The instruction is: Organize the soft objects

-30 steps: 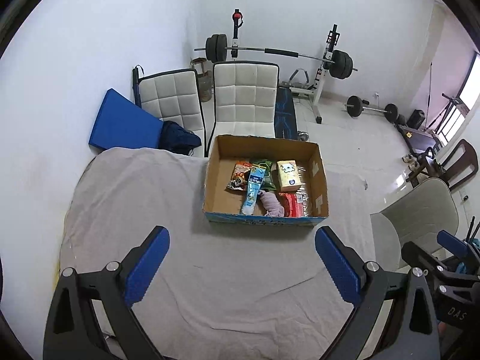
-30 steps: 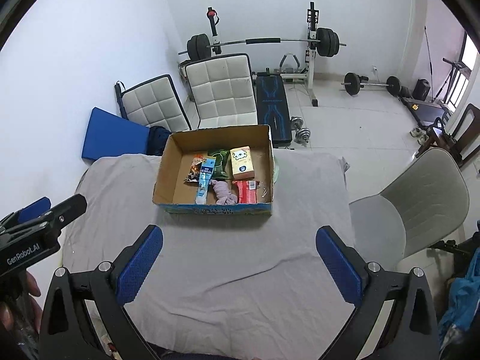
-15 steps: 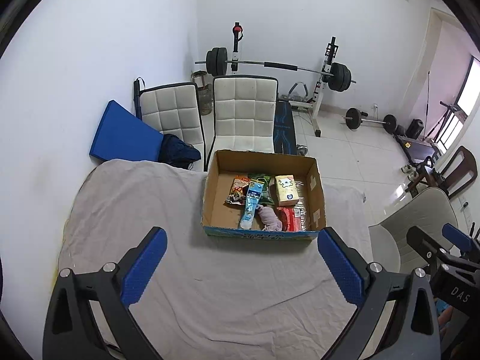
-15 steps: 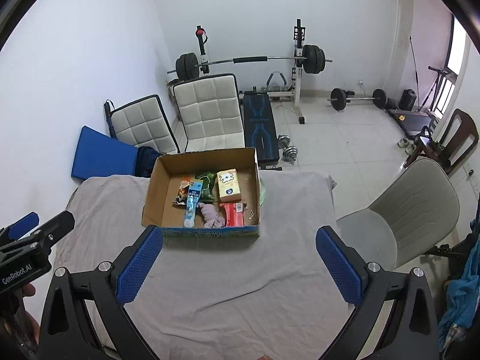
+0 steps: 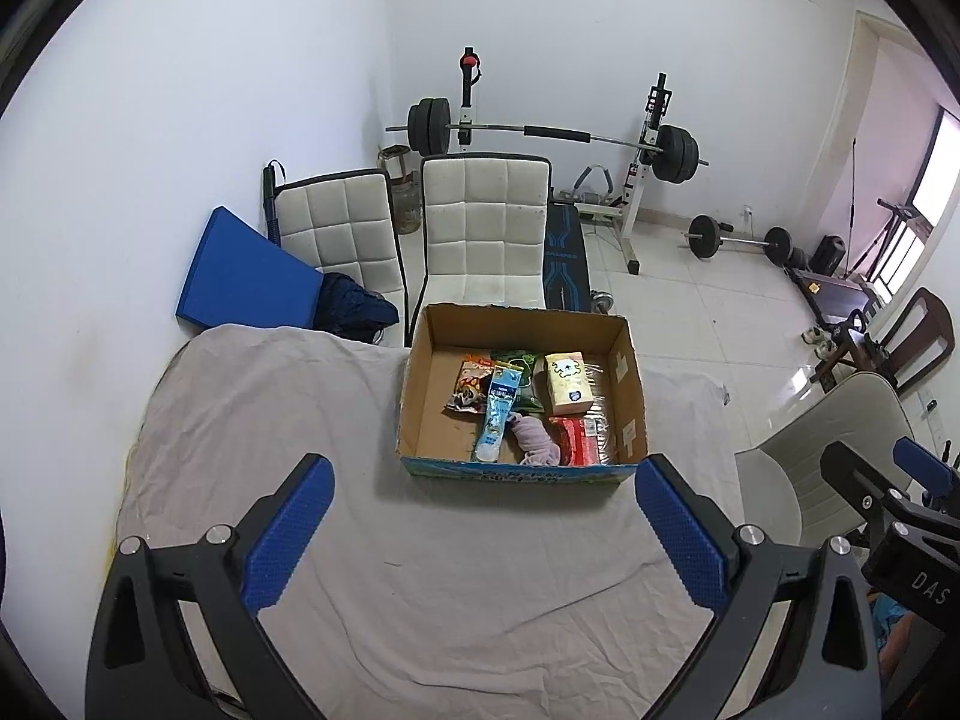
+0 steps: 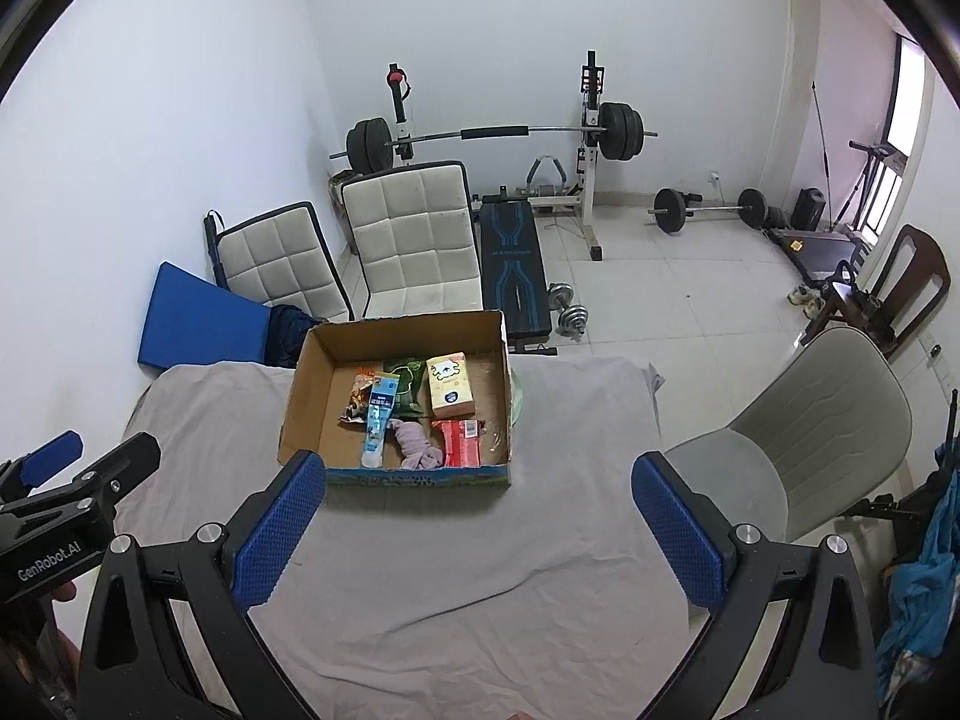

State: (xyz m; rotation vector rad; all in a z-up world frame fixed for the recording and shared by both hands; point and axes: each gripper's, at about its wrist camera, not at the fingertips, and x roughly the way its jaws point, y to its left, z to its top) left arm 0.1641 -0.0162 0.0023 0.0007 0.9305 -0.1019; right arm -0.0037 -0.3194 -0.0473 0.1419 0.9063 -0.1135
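An open cardboard box [image 5: 627, 384] [image 6: 300, 396] stands on a table draped in grey cloth [image 5: 300, 420] [image 6: 420, 570]. Inside lie a pink cloth bundle [image 5: 536, 443] [image 6: 415, 443], a blue tube [image 5: 498, 414] [image 6: 379, 414], a yellow tissue pack [image 5: 568, 383] [image 6: 451, 385], a red packet [image 5: 576, 443] [image 6: 462, 444], a snack bag [image 5: 471, 387] and a green bag [image 6: 407, 381]. My left gripper [image 5: 483, 540] hangs open above the near cloth, well short of the box. My right gripper [image 6: 480, 531] is also open with nothing between its fingers, high above the cloth.
Two white padded chairs [image 5: 483, 234] [image 5: 345, 228] and a blue mat [image 5: 240, 279] stand beyond the table. A barbell rack [image 5: 540, 138] and weights fill the back. A grey chair [image 6: 822, 420] sits to the right of the table.
Both grippers have pulled back and risen from the table, so the box looks smaller and more of the room shows. Both stay open.
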